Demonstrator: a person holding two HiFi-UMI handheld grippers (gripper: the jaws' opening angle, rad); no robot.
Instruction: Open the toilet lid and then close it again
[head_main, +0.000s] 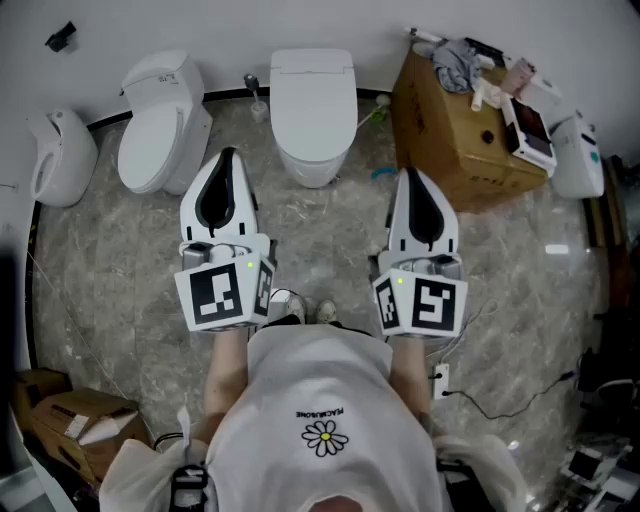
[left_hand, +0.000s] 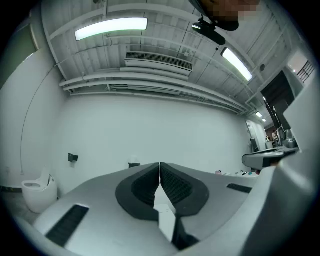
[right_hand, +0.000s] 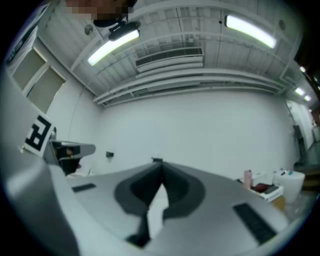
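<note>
Two toilets stand against the far wall, and the middle toilet (head_main: 312, 150) serves as the landmark here, since the person faces it squarely. Farthest to its left is a white wall-side fixture (head_main: 60, 155), too partial to name more closely. Just left of the middle toilet is a second toilet (head_main: 160, 135), turned at an angle with its cover down.

The left gripper (head_main: 228, 156) is held out in front of the body, below and left of the middle toilet. Its jaws are pressed together on nothing, and its own view shows only the bare wall. The toilet lid (head_main: 312, 100) lies flat and closed on the bowl, so the opening step looks not yet begun.

The right gripper (head_main: 411, 176) mirrors the other, below and right of the toilet, tips likewise together and empty. Both are well apart from the lid, which reads as a ready stance before reaching in.

Right of the toilet is a cardboard box (head_main: 455, 140) heaped with oddments, out of the path.
</note>
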